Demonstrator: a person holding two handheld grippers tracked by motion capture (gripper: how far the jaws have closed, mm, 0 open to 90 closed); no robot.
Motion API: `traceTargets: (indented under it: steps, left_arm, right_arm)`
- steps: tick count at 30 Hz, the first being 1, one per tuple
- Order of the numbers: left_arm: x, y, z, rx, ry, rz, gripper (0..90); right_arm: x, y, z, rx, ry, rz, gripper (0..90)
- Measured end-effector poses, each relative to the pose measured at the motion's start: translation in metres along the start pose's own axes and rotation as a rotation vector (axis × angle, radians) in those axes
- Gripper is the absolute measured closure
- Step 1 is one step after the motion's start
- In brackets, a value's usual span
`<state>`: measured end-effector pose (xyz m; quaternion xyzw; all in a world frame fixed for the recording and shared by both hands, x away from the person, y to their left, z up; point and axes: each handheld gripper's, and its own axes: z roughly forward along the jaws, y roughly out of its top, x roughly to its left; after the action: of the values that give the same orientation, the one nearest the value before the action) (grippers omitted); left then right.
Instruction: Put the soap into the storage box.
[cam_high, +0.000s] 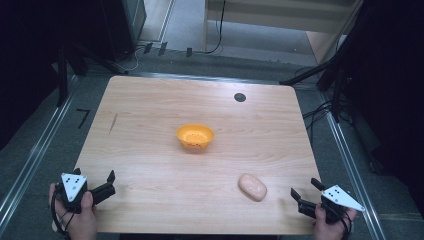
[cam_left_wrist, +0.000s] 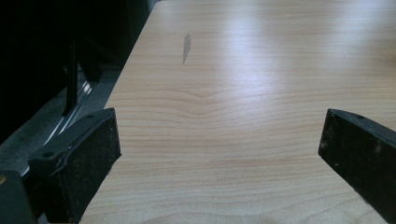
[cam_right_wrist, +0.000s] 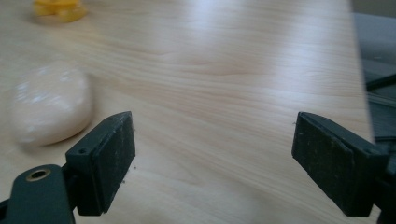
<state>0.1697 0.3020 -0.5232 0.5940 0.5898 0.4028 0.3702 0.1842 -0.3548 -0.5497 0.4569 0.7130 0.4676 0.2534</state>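
Table (cam_high: 150, 130): light wood, rounded corners, a small dark disc (cam_high: 240, 97) near the far edge and a thin dark streak (cam_high: 113, 123) toward the left side.

Bowl (cam_high: 195, 136): orange, open side up, near the table's middle. Darker specks show inside it; too small to tell what they are.

Bun (cam_high: 252, 187): pale pinkish-tan oval lump, smooth, lying flat on the near right part of the table, well apart from the bowl. In the right gripper view it sits blurred at the left, pale and rounded, possibly wrapped in clear film.

Left gripper (cam_high: 112, 183): held in a hand (cam_high: 80, 212) at the near left corner, grey three-cornered plate on top, jaws pointing toward the table's middle. Jaws spread wide with bare wood between them; in the left gripper view the streak lies ahead of them.

Right gripper (cam_high: 305, 189): held in the other hand (cam_high: 331, 225) at the near right corner, jaws pointing left toward the bun, just beside it and not touching. Jaws wide apart, holding nothing. The bowl shows far off at the top left of the right gripper view.
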Motion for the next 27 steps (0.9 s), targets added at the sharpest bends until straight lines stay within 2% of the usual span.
traceTargets:
  steps: [1,2,5,8,10,11,12,14,19,21,22,24,27]
  left_arm:
    - [0.0,0.0,0.0,-0.007,0.007,-0.001,0.0]
    - [0.0,0.0,-0.001,-0.009,0.011,0.0,0.0]
    - [0.0,0.0,-0.001,-0.005,0.02,-0.007,0.0]
    - [0.001,0.0,-0.001,-0.003,0.019,-0.012,0.0]
    - [0.0,0.0,-0.001,-0.004,0.021,-0.01,0.0]
    - [0.0,0.0,-0.001,-0.003,0.019,-0.01,0.0]
    - [0.0,0.0,0.0,-0.001,0.015,-0.01,0.0]
    - [-0.001,0.0,0.0,-0.004,0.02,-0.005,0.0]
    - [0.0,0.0,0.0,0.004,0.011,-0.005,0.0]
    - [0.0,0.0,0.0,0.006,0.012,-0.004,0.0]
    - [-0.001,0.0,0.0,0.006,0.012,-0.004,0.0]
    - [-0.001,0.0,0.0,0.005,0.01,-0.001,0.0]
    - [0.0,0.0,0.0,0.008,0.003,0.001,0.0]
  right_arm:
    - [0.0,0.0,0.0,0.0,0.0,0.0,14.3]
    - [0.0,0.0,0.001,0.011,0.026,-0.012,14.5]
    - [0.003,0.001,0.003,0.03,0.021,-0.033,13.7]
    - [0.004,0.002,0.006,0.042,0.045,-0.037,15.3]
    - [0.005,0.003,0.007,0.06,0.081,-0.036,17.4]
    - [0.007,0.003,0.008,0.069,0.104,-0.034,15.1]
    - [0.007,0.003,0.008,0.069,0.104,-0.034,15.1]
    - [0.011,0.006,0.011,0.098,0.105,-0.058,13.9]
    - [0.017,0.013,0.016,0.164,0.156,-0.095,13.9]
    - [0.02,0.016,0.02,0.204,0.164,-0.119,14.0]
    - [0.023,0.02,0.023,0.246,0.17,-0.137,14.2]
    - [0.024,0.02,0.025,0.253,0.169,-0.143,14.7]
    - [0.026,0.024,0.029,0.296,0.188,-0.155,16.6]
